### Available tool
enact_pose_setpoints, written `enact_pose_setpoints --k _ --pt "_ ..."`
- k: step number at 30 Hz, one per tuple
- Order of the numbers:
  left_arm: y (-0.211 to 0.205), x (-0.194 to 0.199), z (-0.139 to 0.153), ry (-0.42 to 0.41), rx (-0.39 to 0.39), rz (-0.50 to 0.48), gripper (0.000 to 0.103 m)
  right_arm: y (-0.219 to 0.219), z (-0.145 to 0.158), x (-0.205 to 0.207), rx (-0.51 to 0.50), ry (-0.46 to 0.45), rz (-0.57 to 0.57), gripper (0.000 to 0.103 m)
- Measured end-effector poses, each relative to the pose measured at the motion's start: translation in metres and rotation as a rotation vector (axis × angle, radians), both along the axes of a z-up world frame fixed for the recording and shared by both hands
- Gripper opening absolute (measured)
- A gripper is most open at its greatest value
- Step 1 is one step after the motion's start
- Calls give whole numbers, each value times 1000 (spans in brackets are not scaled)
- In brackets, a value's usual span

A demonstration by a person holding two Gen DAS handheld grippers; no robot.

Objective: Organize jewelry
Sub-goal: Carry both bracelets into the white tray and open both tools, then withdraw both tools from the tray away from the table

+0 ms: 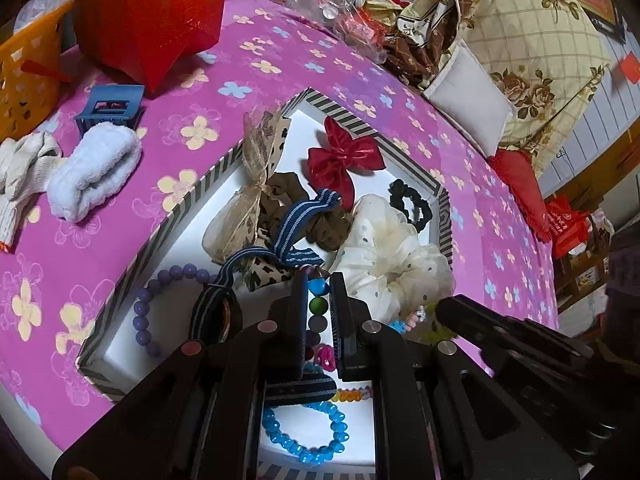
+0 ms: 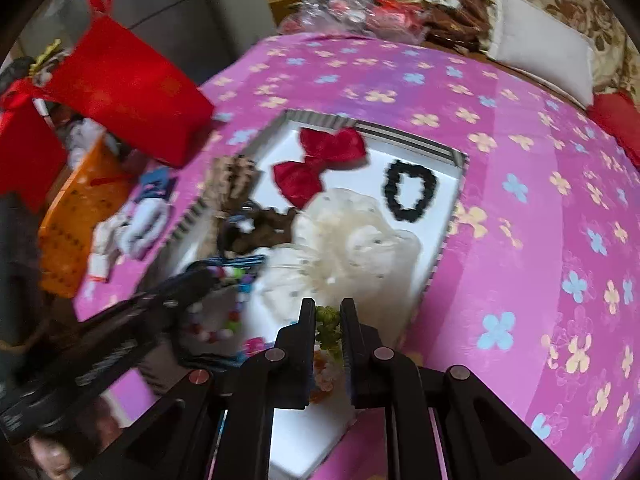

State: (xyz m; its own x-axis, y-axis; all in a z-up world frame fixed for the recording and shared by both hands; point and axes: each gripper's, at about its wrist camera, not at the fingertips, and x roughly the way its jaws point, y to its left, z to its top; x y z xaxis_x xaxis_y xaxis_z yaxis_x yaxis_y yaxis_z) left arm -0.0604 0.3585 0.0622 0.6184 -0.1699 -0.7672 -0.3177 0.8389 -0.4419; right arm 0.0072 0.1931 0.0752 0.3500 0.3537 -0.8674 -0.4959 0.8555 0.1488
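A striped-rim white tray (image 1: 192, 196) on the pink flowered cloth holds a red bow (image 1: 344, 156), a black scrunchie (image 1: 412, 204), a cream dotted scrunchie (image 1: 392, 256), a brown scrunchie (image 1: 320, 224), a blue striped band (image 1: 296, 224), a purple bead bracelet (image 1: 148, 304) and a blue bead bracelet (image 1: 316, 440). My left gripper (image 1: 319, 284) is shut on a multicoloured bead bracelet (image 1: 318, 304) over the tray. My right gripper (image 2: 327, 308) is shut on a green flowery scrunchie (image 2: 328, 330) over the tray's (image 2: 452, 152) near side. The left gripper (image 2: 192, 280) shows blurred in the right wrist view.
A red bag (image 1: 148, 20), an orange basket (image 1: 28, 76), a blue claw clip (image 1: 108, 110) and white rolled socks (image 1: 92, 168) lie left of the tray. Pillows (image 1: 532, 60) and clutter line the far edge. A red cushion (image 1: 520, 188) sits at right.
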Motion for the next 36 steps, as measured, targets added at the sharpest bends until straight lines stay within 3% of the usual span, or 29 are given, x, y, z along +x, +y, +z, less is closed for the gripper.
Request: enact_pose_setpoints --k 5,7,9,18,22,27,29,31,33,36 --pt "-5 2 4 -15 28 -2 9 -9 -9 10 -46 -12 -45 12" --pt "-8 3 7 -21 37 -12 10 -12 -9 11 -57 -28 -51 22" --pt "-11 2 9 -27 67 -11 13 -15 -6 10 -53 -58 -62 50" --pt "-23 -2 21 -70 179 10 21 -53 8 -19 -46 -136 -106 51" --pt "-33 -11 34 -129 261 53 44 -94 7 -53 -66 -178 -127 51" --pt "-65 -27 55 -229 454 96 50 -160 -6 -94 -122 -202 -189 51" --pt "-81 -38 63 -284 518 112 68 -189 -11 -110 -134 -190 -229 51" --pt "-98 -51 71 -350 552 131 80 -211 -14 -121 -125 -172 -261 51" --pt "-118 -65 78 -400 607 151 85 -235 -18 -132 -112 -158 -289 51" --pt "-152 -86 83 -408 731 145 90 -260 -21 -143 -100 -161 -319 51"
